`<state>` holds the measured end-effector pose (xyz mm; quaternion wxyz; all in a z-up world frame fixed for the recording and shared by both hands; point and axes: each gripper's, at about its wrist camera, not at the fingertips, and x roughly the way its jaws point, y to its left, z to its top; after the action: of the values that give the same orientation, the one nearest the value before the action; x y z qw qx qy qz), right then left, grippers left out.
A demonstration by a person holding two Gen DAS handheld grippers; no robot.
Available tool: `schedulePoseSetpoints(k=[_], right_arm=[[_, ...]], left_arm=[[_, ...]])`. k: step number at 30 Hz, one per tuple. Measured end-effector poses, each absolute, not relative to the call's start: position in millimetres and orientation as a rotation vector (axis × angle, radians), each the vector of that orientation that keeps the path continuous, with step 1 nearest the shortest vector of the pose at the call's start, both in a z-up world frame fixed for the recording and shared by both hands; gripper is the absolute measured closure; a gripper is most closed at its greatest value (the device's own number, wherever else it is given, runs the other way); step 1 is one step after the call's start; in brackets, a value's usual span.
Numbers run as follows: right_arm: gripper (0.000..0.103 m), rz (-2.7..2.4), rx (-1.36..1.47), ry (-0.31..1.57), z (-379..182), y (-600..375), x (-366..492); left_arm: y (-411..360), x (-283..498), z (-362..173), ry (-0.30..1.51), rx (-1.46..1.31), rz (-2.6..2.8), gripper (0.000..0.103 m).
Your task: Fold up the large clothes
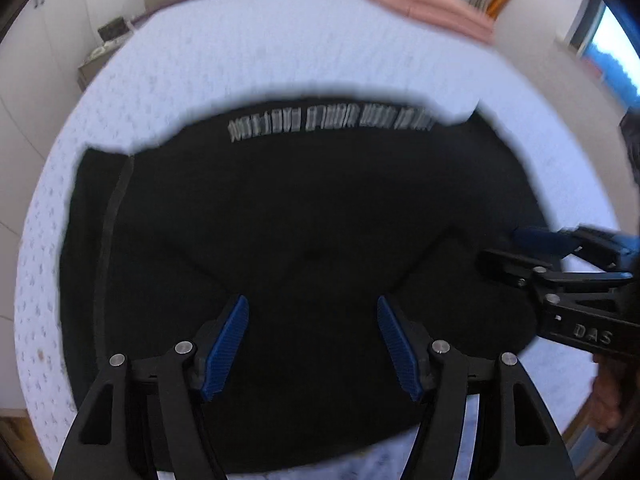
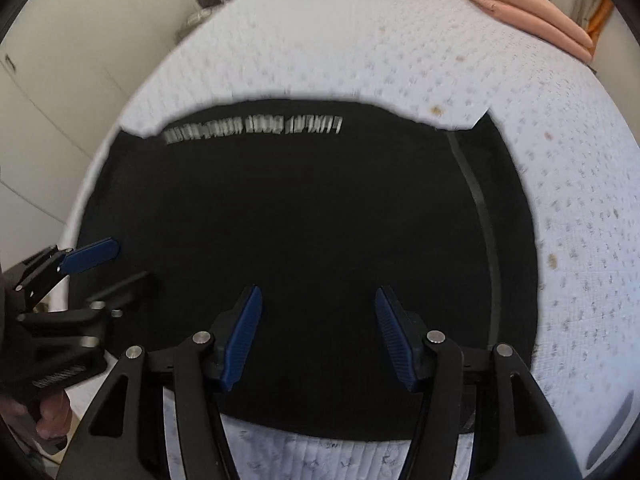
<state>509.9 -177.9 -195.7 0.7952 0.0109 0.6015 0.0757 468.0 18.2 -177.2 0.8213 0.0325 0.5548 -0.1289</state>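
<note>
A large black garment (image 1: 300, 220) with a line of white lettering (image 1: 332, 120) near its far edge lies spread flat on the bed; it also shows in the right wrist view (image 2: 312, 220). My left gripper (image 1: 313, 308) is open and empty, hovering over the garment's near part. My right gripper (image 2: 318, 300) is open and empty over the same near part. The right gripper also appears at the right edge of the left wrist view (image 1: 508, 246), jaws apart over the cloth. The left gripper appears at the left of the right wrist view (image 2: 128, 262), jaws apart.
The bed (image 1: 280, 52) has a pale blue-white speckled cover (image 2: 560, 160). A folded pink cloth (image 1: 428, 4) lies at the far right corner, also in the right wrist view (image 2: 520, 4). White cupboards (image 2: 60, 80) stand on the left. A nightstand (image 1: 100, 56) is beyond the bed.
</note>
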Motion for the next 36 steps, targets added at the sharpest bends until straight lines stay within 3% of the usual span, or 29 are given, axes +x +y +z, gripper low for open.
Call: schedulePoseSetpoints(k=[2, 7, 12, 17, 23, 26, 36], right_arm=[[0.036, 0.188, 0.028, 1.339, -227.0, -178.5, 513.6], [0.034, 0.188, 0.060, 1.310, -234.5, -182.1, 515.2], [0.037, 0.239, 0.119, 1.222, -187.3, -194.4, 517.3], [0.037, 0.204, 0.085, 1.083, -151.1, -192.6, 555.9], [0.036, 0.114, 0.067, 1.247, -217.2, -181.6, 611.6], [0.031, 0.109, 0.090, 1.271, -242.2, -182.6, 618.5], [0.029, 0.159, 0.174, 1.221, -225.9, -207.3, 601.9]], left_arm=[[20.3, 475.4, -201.6, 1.221, 0.041, -0.273, 0.035], [14.7, 486.3, -208.4, 1.214, 0.045, -0.226, 0.033], [30.8, 485.6, -168.5, 1.185, -0.043, -0.281, 0.041], [54.4, 503.8, -135.8, 1.111, -0.134, -0.248, 0.041], [58.8, 550.4, -187.9, 1.201, -0.151, -0.175, 0.041], [58.4, 561.2, -206.8, 1.208, -0.123, -0.162, 0.041], [63.1, 552.9, -193.3, 1.180, -0.115, -0.226, 0.039]])
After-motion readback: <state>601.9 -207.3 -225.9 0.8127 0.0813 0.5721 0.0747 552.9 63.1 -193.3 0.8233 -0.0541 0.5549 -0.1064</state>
